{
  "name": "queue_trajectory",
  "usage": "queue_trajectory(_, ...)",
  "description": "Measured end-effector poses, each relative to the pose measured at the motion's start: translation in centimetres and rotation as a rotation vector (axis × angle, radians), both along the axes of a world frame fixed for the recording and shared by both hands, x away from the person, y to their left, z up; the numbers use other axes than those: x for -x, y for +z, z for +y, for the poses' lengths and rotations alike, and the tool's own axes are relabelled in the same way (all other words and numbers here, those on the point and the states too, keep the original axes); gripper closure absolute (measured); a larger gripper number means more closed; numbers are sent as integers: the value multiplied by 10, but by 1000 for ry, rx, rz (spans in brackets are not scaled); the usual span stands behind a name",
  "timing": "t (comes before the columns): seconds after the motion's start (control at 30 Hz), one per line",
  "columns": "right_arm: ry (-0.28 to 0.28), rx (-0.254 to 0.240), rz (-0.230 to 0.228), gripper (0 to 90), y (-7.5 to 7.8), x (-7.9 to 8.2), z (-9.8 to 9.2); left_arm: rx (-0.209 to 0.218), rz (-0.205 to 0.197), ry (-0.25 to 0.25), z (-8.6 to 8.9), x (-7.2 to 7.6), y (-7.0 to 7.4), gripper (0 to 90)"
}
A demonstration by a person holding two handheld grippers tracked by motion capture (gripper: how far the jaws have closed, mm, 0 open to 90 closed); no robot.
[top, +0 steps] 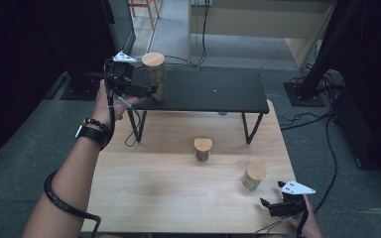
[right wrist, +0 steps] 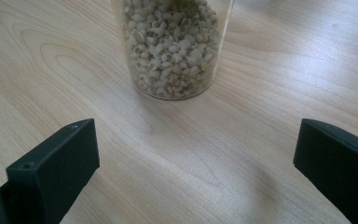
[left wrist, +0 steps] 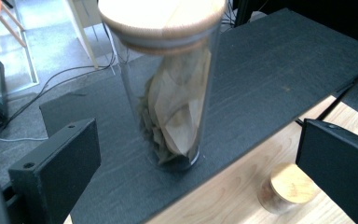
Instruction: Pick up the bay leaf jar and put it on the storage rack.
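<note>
A tall glass jar (top: 155, 77) with a wooden lid stands at the left end of the black shelf (top: 213, 91). In the left gripper view this tall jar (left wrist: 177, 102) holds brown, leaf-like pieces. My left gripper (top: 148, 91) is open beside its lower half, jaws wide on either side (left wrist: 196, 140) and not touching the glass. A short jar of pale grains (top: 253, 176) stands at the table's right. My right gripper (top: 273, 194) is open just in front of that grain jar (right wrist: 175, 46), with bare wood between its jaws (right wrist: 196, 135).
Another short jar with a wooden lid (top: 203, 148) stands mid-table in front of the shelf; it also shows at the lower right of the left gripper view (left wrist: 286, 186). The wooden table (top: 168, 193) is bounded by grey floor, with cables trailing at the right.
</note>
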State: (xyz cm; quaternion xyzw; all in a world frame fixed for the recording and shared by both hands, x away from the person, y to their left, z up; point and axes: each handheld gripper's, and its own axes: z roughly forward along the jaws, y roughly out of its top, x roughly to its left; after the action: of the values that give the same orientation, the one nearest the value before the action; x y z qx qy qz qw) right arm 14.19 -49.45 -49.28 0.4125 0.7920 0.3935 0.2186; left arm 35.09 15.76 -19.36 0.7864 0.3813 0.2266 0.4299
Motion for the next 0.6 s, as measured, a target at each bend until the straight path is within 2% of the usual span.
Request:
queue_trajectory(0.2, -4, 1, -1, 0, 0, 0, 1, 16, 3, -5, 6, 9, -6, 0)
queue_trajectory(0.27, -2, -2, -2, 0, 0, 0, 0, 39, 4, -15, 9, 14, -9, 3)
queue_trajectory(0.4, 0, -14, 3, 0, 0, -1, -2, 39, -1, -33, 9, 22, -13, 4)
queue_trajectory(0.6, -3, -8, 3, 0, 0, -1, -1, 33, 0, -32, 10, 32, -19, 5)
